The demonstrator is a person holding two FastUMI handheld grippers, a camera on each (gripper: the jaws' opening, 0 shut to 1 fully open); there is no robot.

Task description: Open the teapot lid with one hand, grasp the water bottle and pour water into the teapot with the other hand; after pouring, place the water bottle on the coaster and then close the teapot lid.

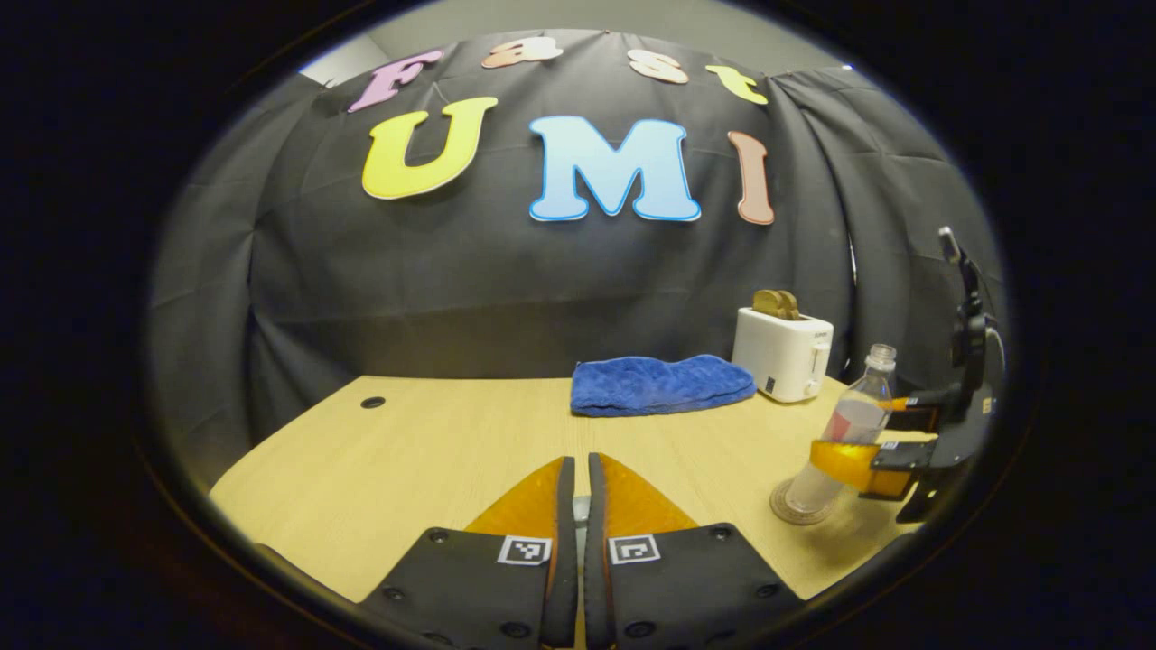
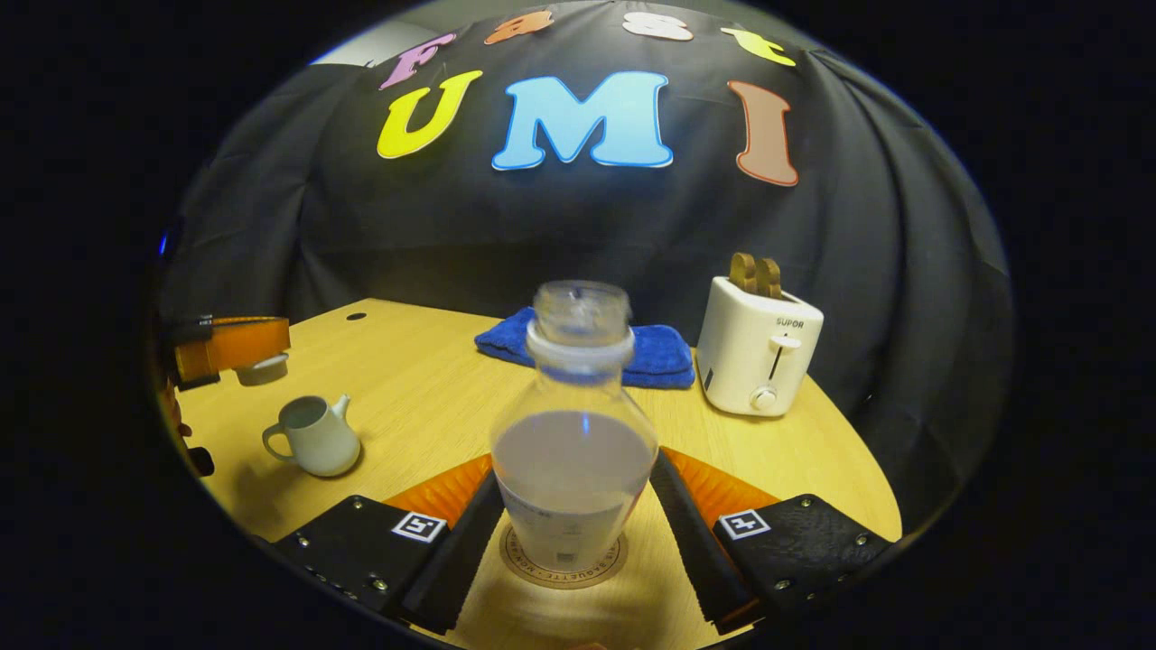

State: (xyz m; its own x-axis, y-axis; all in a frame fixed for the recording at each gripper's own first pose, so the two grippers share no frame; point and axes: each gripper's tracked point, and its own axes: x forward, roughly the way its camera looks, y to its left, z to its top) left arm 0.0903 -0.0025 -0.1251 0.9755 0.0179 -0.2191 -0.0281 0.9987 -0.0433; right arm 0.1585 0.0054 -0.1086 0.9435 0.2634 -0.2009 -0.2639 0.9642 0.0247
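Right gripper brackets the water bottle — a finger on either side of the lower body, but in the right gripper view a gap shows between the pads and the plastic, so it reads as released, not clamped. In the left gripper view the right gripper looks wrapped around the bottle mid-body; contact is hard to judge there at the fisheye edge. Bottle stands upright on the round coaster, cap off, partly filled with water.

Left gripper fingers are pressed nearly together, a small pale thing barely visible between them — probably the teapot lid, too hidden to be sure. From the right gripper view, the left gripper hangs at the far left with a pale disc-like lid under its fingers, lifted above the bench.

White teapot sits on the bench left of the bottle, top open, well apart from the coaster. Blue cloth lies at the back of the bench, white toaster just right of it with two slices sticking up.
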